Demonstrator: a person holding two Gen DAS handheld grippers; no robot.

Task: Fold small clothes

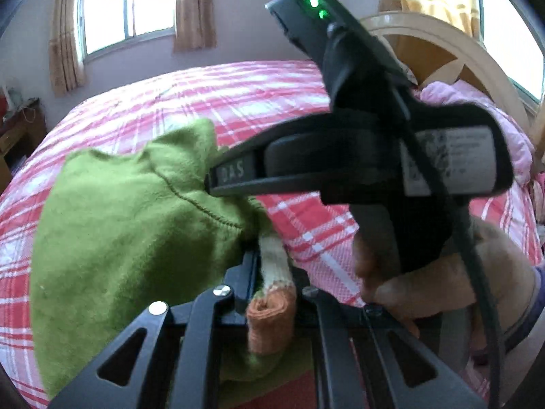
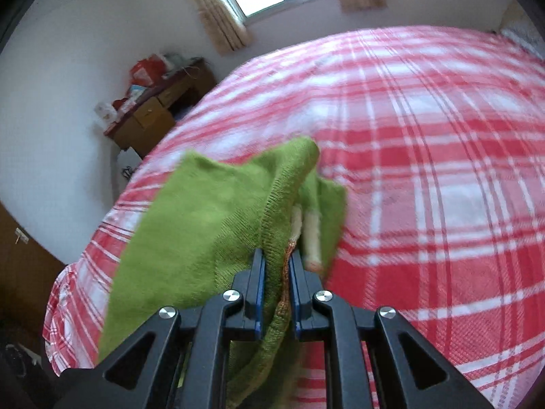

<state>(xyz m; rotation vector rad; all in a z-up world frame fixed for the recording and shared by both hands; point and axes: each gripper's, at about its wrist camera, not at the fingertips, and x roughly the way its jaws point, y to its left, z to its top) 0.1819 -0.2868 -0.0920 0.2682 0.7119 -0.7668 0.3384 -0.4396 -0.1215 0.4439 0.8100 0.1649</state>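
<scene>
The green knit garment (image 2: 211, 225) is a small sweater-like piece with an orange-and-cream striped cuff (image 1: 272, 310). It hangs in the air above the bed (image 2: 425, 156), held by both tools. By my reading it is light, soft and limp, so it will sag wherever it is not held, and the loose knit can stretch or snag.

The right hand-held gripper (image 2: 276, 272) is clamped on a green hemmed edge, with the knit pinched between its blue-lined pads. In the left wrist view, the left hand-held gripper (image 1: 269, 272) is closed on the striped cuff, which runs down between its fingers. There the right tool's black body crosses from 3 o'clock toward the centre, its tip buried in the green cloth.

Seams, hems and cuffs look like the best holds, since they are thicker and less likely to slip than the single layer.

The plaid bedspread gives a wide, soft place to lay the piece flat. A wooden desk (image 2: 153, 109) with clutter stands at 10 o'clock in the right wrist view, well apart. A headboard (image 1: 442, 47) and pink bedding (image 1: 477, 102) sit at 2 o'clock in the left wrist view. The main obstruction seems to be the 2 tools crowding each other.
</scene>
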